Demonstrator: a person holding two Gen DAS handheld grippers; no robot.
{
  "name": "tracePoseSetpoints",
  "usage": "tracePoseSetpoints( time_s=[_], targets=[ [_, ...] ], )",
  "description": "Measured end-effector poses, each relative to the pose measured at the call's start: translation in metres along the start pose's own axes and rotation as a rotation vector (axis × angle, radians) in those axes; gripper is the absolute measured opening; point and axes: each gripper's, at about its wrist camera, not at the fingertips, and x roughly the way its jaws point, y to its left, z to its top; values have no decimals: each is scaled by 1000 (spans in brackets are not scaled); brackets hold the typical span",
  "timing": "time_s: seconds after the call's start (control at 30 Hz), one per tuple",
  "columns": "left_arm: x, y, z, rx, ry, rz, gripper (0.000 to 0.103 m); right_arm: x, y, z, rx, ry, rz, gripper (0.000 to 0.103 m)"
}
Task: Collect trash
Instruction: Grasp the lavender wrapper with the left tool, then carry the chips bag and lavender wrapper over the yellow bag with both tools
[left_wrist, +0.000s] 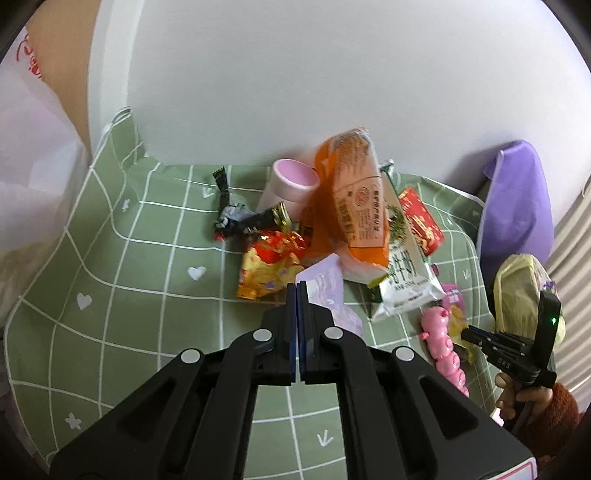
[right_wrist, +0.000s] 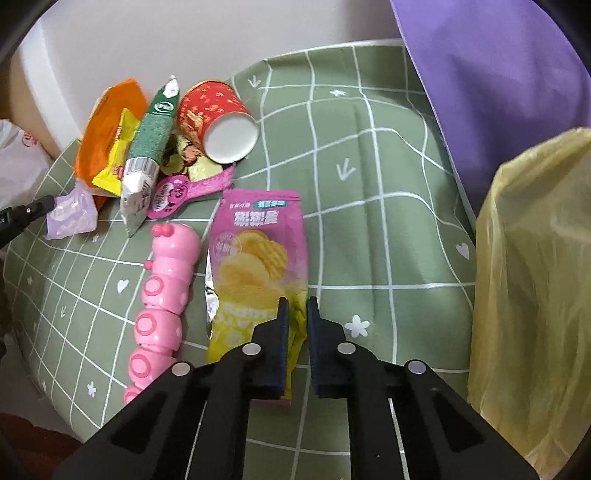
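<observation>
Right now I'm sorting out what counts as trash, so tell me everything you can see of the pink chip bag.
The pink chip bag is a glossy foil packet, pink above and yellow below, printed with ridged chips. It lies flat on the green checked cloth, beside the pink caterpillar toy. Its near end sits crumpled between the right gripper fingers.

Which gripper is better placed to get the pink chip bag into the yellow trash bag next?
Right. The right gripper is already pinching the pink chip bag's lower end, with the yellow trash bag beside it. The left gripper is shut over the lilac wrapper.
</observation>
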Motion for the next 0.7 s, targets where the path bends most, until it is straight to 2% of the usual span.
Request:
tracePoseSetpoints(
  time_s=[0.13, 0.33, 0.5, 0.7],
  targets=[
    [0, -14, -2, 51, 11, -19, 1, -8, -2, 3, 10, -27, 2, 8],
    [0, -45, 2, 121, 11, -88, 1, -35, -4, 4, 32, -93, -29, 7],
    [-9, -81, 21, 170, -34, -208, 1, -76, -7, 13, 34, -187, -68, 7],
    [-17, -146, 51, 293, -89, -350, 1, -138, -21, 21, 57, -321, -139, 7]
  ],
)
